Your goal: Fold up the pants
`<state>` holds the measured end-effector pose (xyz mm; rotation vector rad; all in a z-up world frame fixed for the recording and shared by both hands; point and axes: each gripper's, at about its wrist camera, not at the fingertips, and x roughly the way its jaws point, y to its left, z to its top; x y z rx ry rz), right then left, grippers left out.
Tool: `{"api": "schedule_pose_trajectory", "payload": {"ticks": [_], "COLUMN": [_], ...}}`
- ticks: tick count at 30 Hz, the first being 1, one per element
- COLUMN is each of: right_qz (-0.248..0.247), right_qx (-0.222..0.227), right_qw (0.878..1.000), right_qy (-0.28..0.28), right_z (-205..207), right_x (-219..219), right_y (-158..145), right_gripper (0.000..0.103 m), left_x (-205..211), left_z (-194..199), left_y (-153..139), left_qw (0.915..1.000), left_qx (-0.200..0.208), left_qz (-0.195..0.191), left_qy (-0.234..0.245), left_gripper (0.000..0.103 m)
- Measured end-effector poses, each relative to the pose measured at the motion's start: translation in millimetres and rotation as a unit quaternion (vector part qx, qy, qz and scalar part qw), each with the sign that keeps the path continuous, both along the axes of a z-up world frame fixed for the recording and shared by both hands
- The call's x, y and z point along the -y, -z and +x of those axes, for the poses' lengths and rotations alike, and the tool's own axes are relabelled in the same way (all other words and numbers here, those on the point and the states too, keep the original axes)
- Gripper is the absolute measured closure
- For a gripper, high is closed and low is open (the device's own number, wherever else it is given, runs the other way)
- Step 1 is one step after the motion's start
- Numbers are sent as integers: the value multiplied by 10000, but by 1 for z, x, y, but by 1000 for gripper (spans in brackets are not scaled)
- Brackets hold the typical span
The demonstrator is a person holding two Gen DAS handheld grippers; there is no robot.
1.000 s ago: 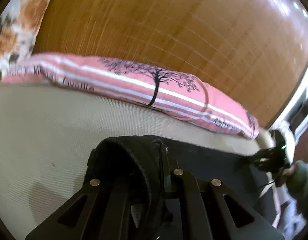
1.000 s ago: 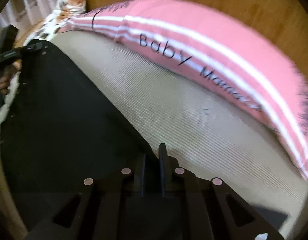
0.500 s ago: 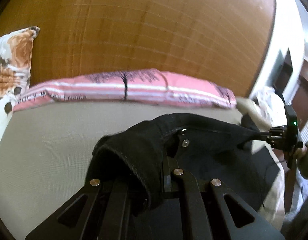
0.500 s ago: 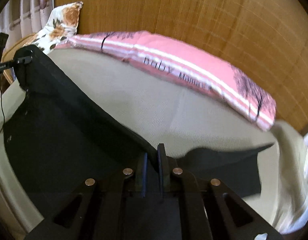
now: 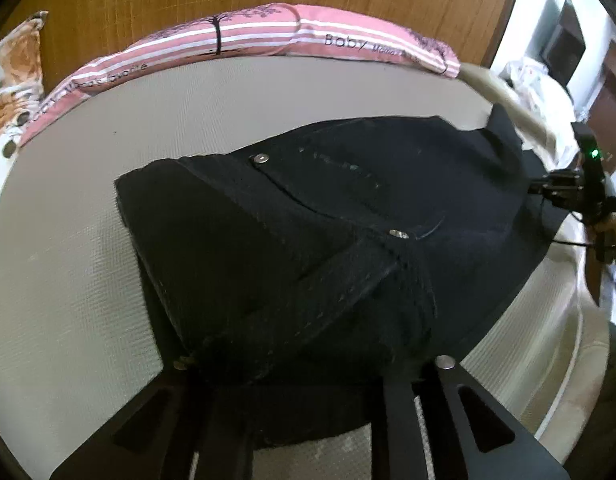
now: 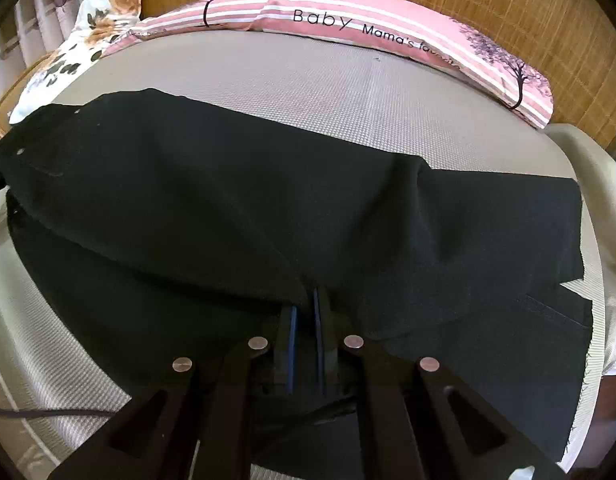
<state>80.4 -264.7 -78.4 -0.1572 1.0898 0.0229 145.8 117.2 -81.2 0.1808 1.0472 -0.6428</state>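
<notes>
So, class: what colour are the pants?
Black pants, clearest in the right wrist view.

pants (image 6: 236, 200) | black, metal rivets | folded double lengthwise | spread across bed, waist end bunched

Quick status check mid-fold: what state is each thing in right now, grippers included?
Pants: black, one layer folded over another, draped across the bed, held at both ends.
Left gripper: shut on the pants' waistband end, fingers hidden under fabric.
Right gripper: shut on the pants, fingers nearly together.
Pink pillow: lying along the headboard.
Floral pillow: propped in the bed's corner.
</notes>
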Motion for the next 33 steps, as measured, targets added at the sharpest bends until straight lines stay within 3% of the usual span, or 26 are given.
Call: {"api": "schedule_pose_trajectory", "payload": {"ticks": [1,4,8,11,13,15,18,23,25,28,33], "right_qz": [-20,-37,24,158,306,622,1227,2366,2700,3156,3637], "right_qx": [19,112,272,360,397,413,420,324,290,238,171], "right_qw": [10000,9999,9993,9986,9975,9950,9872,9623,9523,9354,9105], "right_qy": [21,126,252,361,493,665,930,1301,1392,1577,1962], "right_z": [0,-4,-16,-29,-38,-47,-57,-66,-67,-66,-66], "right_x": [-1,-2,-3,-2,1,8,19,34,37,42,55], "right_y": [0,-3,-14,-19,-22,-24,-22,-11,-6,1,17], "right_gripper": [91,85,68,67,67,67,66,65,65,65,65], "left_x": [1,-1,-13,-27,-37,-50,-67,-73,-70,-67,-69], "left_z": [-2,-9,-22,-30,-38,-46,-54,-66,-64,-62,-58], "left_y": [-2,-7,-18,-23,-26,-26,-25,-21,-12,-3,2], "left_qw": [10000,9989,9975,9953,9922,9874,9712,9321,9156,9035,8880], "left_qx": [2,52,50,-54,-178,-536,-1260,-1783,-1987,-2011,-1827], "left_qz": [69,447,598,686,734,470,-411,-1856,-2162,-2271,-2417], "left_qy": [-9,-141,-361,-674,-991,-1415,-1982,-2548,-2748,-3027,-3458], "left_gripper": [77,50,41,31,30,30,30,30,30,34,64]}}
